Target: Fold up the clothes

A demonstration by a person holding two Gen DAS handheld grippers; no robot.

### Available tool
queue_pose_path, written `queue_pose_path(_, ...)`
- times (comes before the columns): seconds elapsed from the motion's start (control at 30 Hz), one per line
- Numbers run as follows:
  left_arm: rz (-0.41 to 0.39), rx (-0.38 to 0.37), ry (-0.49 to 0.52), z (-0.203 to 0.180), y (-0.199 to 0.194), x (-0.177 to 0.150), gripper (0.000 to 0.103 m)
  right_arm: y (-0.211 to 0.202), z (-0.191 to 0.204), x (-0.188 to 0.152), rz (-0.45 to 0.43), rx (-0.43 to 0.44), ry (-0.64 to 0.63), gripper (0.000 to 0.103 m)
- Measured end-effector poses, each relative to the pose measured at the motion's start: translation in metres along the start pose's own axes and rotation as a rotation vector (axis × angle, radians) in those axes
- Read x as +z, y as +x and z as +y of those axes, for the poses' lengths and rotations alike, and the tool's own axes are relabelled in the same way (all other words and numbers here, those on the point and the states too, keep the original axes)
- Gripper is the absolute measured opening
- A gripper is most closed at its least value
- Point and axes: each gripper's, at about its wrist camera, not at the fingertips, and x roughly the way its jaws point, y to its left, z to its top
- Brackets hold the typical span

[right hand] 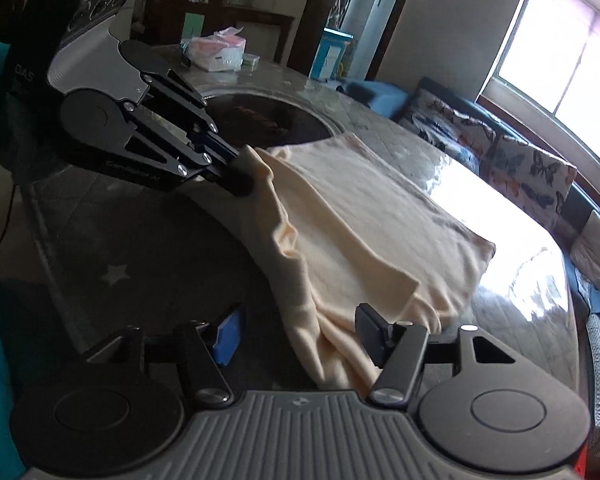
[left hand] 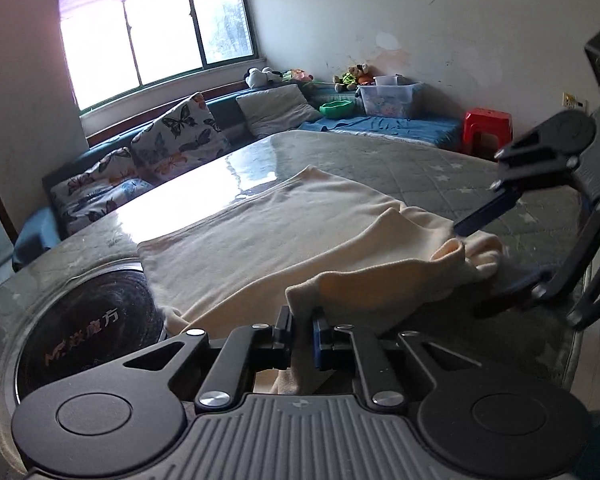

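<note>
Left wrist view: hotplate [left hand: 88, 332] sitting lower left in the table [left hand: 400, 164]. Cream garment [left hand: 260, 232] lying spread mid-frame on the table, near edge lifted. Left gripper [left hand: 302, 334] at bottom centre clamping a garment corner. Right gripper [left hand: 488, 256] at right, fingers standing apart around a bunched fold. Right wrist view: tissue box [right hand: 220, 52] sitting upper left on the table.

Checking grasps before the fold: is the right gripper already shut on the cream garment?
No. The right gripper stands open, its fingers apart on either side of the cream garment.
</note>
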Motion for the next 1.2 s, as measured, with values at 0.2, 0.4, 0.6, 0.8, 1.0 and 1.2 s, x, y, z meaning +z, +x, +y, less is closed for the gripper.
queue_pose_path(0.2, 0.014, -0.006, -0.014, 0.003, -0.002, -0.008, 0.018, 0.028, -0.013, 0.006, 0.015, 0.033, 0.06, 0.027)
queue_pose_path(0.4, 0.018, 0.008, 0.052, -0.002, -0.013, -0.025, 0.039, 0.028, -0.027, 0.013, 0.0, 0.058, 0.131, 0.016)
queue_pose_path(0.6, 0.044, 0.039, 0.137, -0.007, -0.012, -0.042, 0.042, 0.027, -0.032, 0.015, -0.02, 0.045, 0.177, 0.014)
queue_pose_path(0.8, 0.035, 0.041, 0.165, -0.005, -0.015, -0.047, 0.008, 0.022, -0.031, 0.013, -0.05, 0.032, 0.203, 0.011)
queue_pose_path(1.0, 0.013, 0.019, 0.091, 0.001, -0.036, -0.041, 0.006, 0.006, -0.026, 0.014, -0.096, 0.031, 0.19, 0.01)
queue_pose_path(1.2, 0.007, -0.026, 0.054, -0.009, -0.077, -0.039, 0.006, -0.031, -0.014, 0.015, -0.117, 0.068, 0.154, 0.01)
